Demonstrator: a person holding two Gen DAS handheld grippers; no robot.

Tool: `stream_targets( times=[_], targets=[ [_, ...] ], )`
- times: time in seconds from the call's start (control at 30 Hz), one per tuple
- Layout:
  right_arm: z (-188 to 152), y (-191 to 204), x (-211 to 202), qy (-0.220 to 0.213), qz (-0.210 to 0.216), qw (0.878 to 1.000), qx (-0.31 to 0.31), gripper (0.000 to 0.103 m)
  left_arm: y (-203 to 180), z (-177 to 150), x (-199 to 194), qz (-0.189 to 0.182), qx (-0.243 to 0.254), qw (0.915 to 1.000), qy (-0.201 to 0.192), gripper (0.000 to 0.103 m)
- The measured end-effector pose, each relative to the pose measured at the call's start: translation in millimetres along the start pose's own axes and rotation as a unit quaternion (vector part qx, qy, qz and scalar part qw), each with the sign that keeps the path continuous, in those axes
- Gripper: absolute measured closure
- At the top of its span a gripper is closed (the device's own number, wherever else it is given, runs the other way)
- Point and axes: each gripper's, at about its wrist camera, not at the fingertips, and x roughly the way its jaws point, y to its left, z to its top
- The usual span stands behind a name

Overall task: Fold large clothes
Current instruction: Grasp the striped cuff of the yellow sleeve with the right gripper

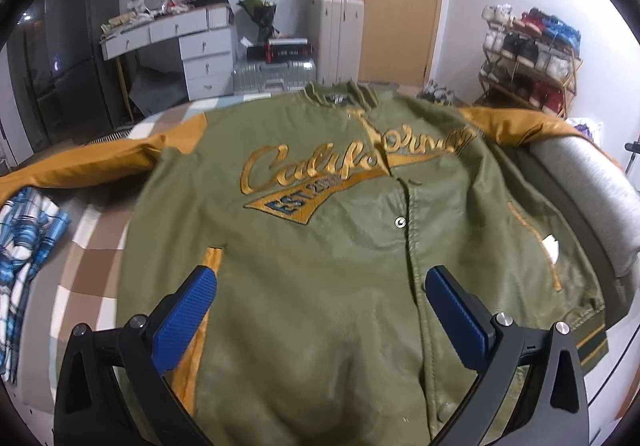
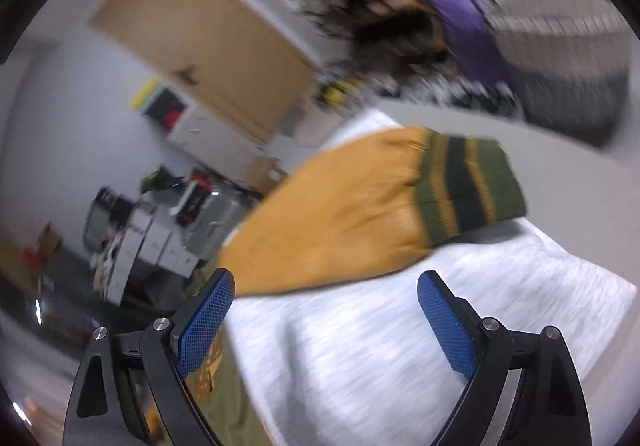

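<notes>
Left gripper [image 1: 320,286] is hovering with jaws spread wide, grasping nothing, over the lower front of the green jacket [image 1: 344,246] lying flat on the checkered bed [image 1: 92,258]. Right gripper [image 2: 326,296] is likewise spread and ungrasping, facing the jacket's mustard sleeve [image 2: 340,221].

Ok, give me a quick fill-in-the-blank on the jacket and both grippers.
The jacket lies front side ____.
Its body is green; its sleeve is ____.
The left gripper has its jaws ____.
The right gripper holds ____.

Missing words: up; yellow; open; nothing
</notes>
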Motion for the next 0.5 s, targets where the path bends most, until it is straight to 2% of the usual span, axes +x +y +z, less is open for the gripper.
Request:
stream_targets(
  times=[0.07, 0.13, 0.2, 0.27, 0.33, 0.4, 0.5],
  targets=[
    [8, -15, 11, 0.022, 0.000, 0.999, 0.032, 0.011, -1, -1, 5, 0.001, 0.003, 0.9999, 0.010, 0.001],
    [15, -21, 18, 0.036, -0.022, 0.998, 0.053, 0.015, 0, -1, 9, 0.002, 0.006, 0.9999, 0.016, 0.001],
    [27, -19, 22, 0.041, -0.029, 0.997, 0.054, 0.017, 1, -2, 9, 0.000, 0.007, 0.9998, 0.020, 0.001],
    [35, -16, 25, 0.039, -0.050, 0.997, 0.046, 0.026, 3, -3, 10, -0.001, 0.006, 0.9997, 0.022, 0.001],
    [43, -15, 27, 0.039, -0.075, 0.996, 0.033, 0.050, 5, -3, 10, -0.002, 0.003, 0.9997, 0.024, 0.001],
    [48, -10, 33, 0.043, -0.088, 0.995, 0.026, 0.064, 9, -5, 11, -0.003, 0.000, 0.9997, 0.024, 0.001],
    [54, 8, 32, 0.026, -0.110, 0.994, -0.011, 0.074, 16, -8, 7, 0.001, -0.003, 0.9997, 0.023, 0.001]
  ],
)
